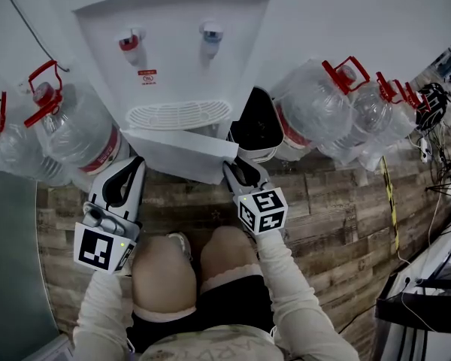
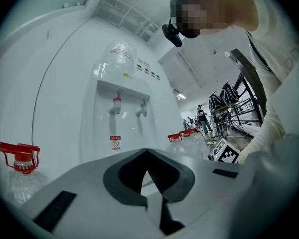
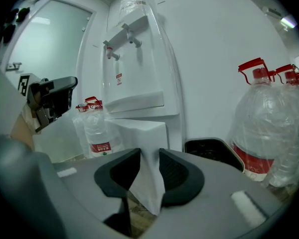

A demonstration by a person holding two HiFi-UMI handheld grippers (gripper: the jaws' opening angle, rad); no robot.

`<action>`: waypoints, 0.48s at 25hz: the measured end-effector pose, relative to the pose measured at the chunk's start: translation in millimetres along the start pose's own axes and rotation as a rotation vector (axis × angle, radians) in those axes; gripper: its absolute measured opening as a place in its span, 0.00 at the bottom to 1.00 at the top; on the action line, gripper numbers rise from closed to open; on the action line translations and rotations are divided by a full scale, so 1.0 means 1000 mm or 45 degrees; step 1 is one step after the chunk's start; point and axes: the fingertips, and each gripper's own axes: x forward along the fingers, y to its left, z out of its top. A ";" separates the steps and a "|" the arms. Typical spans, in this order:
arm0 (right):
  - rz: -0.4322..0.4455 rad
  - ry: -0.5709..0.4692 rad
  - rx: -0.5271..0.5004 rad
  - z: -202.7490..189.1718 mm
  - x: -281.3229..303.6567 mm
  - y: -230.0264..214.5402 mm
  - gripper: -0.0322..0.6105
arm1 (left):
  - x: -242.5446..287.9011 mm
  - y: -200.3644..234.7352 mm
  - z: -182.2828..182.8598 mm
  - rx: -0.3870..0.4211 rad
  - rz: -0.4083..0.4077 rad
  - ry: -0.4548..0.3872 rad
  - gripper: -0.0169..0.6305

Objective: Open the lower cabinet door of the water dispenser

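Observation:
The white water dispenser point(image 1: 173, 43) stands against the wall, with red and blue taps above a drip grille. Its lower cabinet door point(image 1: 184, 156) hangs swung out from the body. My right gripper point(image 1: 235, 170) is shut on the door's free right edge; in the right gripper view the white door edge point(image 3: 144, 133) sits pinched between the dark pads point(image 3: 177, 173). My left gripper point(image 1: 135, 168) hovers by the door's left side, shut and holding nothing, pointing at the dispenser point(image 2: 124, 128) in the left gripper view.
Large water bottles with red handles stand on the left point(image 1: 75, 130) and right point(image 1: 316, 104) of the dispenser. A black bin point(image 1: 257, 122) sits beside the dispenser's right side. The person's knees point(image 1: 165, 265) are just behind the grippers on the wood floor. Cables point(image 1: 436, 156) lie far right.

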 end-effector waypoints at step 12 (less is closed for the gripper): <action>0.069 0.015 -0.053 -0.012 -0.030 0.034 0.21 | -0.010 -0.007 0.009 0.023 0.014 -0.013 0.03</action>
